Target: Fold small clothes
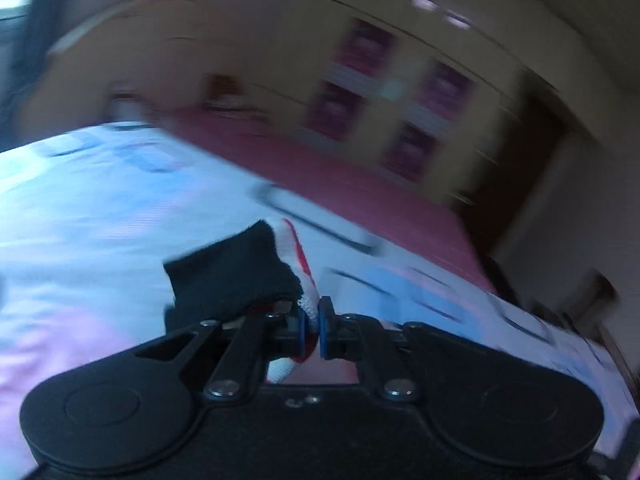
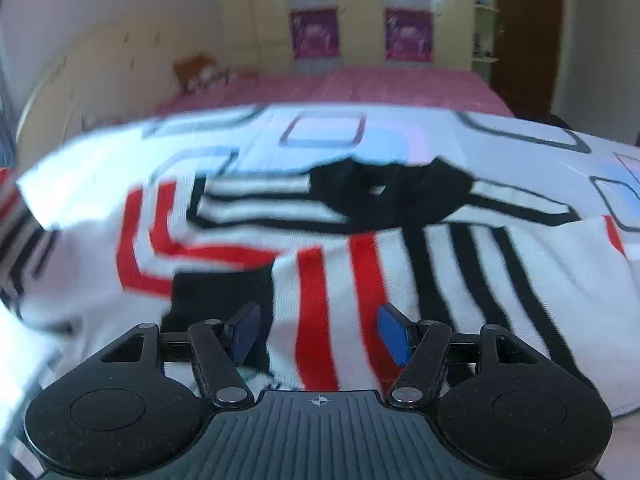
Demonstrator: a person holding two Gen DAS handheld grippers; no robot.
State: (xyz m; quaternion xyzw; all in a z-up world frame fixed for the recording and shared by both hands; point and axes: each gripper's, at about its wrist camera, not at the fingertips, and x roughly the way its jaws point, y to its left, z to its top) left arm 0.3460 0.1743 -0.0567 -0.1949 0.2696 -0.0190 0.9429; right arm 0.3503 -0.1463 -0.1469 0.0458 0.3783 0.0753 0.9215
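Observation:
A small white knit garment with red and black stripes and a black collar lies spread on a white patterned sheet in the right wrist view. My right gripper is open just above its lower part, with a black cuff by the left finger. My left gripper is shut on an edge of the same garment; a black cuff and white-red knit stick out past the pads. The left view is blurred.
The white patterned sheet lies over a pink bedspread. A beige wardrobe with magenta panels stands behind the bed. A brown door is at the right. A stuffed toy sits at the bed's far left.

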